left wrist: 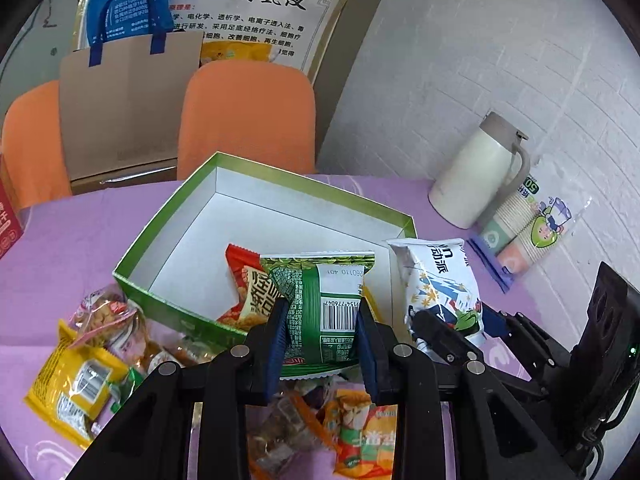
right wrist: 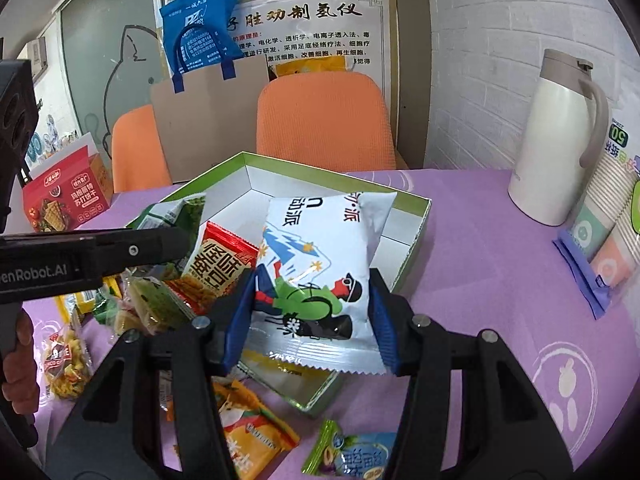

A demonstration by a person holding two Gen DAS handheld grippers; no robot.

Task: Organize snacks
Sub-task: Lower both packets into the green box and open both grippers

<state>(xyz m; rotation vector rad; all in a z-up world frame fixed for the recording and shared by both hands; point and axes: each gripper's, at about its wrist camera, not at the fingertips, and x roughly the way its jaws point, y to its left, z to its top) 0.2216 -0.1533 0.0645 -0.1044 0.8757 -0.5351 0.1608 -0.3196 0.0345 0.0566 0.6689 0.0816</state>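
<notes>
A green-rimmed box [left wrist: 168, 216] with a white inside stands open on the purple table; it also shows in the right wrist view [right wrist: 420, 216]. A red snack packet [left wrist: 248, 280] lies in it, seen too in the right wrist view [right wrist: 216, 264]. My left gripper [left wrist: 322, 340] is shut on a green snack packet [left wrist: 324, 300] over the box's near edge. My right gripper [right wrist: 312, 320] is shut on a white snack packet [right wrist: 320, 256] over the box's right side; that packet shows in the left wrist view [left wrist: 440, 280].
Loose snack packets lie near the box: yellow [left wrist: 76, 384] and orange [left wrist: 360, 432] ones, an orange one [right wrist: 248, 432] and a blue-green one [right wrist: 352, 456]. A white jug [right wrist: 556, 140], paper cups [left wrist: 520, 232], a red carton [right wrist: 64, 192] and orange chairs [right wrist: 324, 120] stand around.
</notes>
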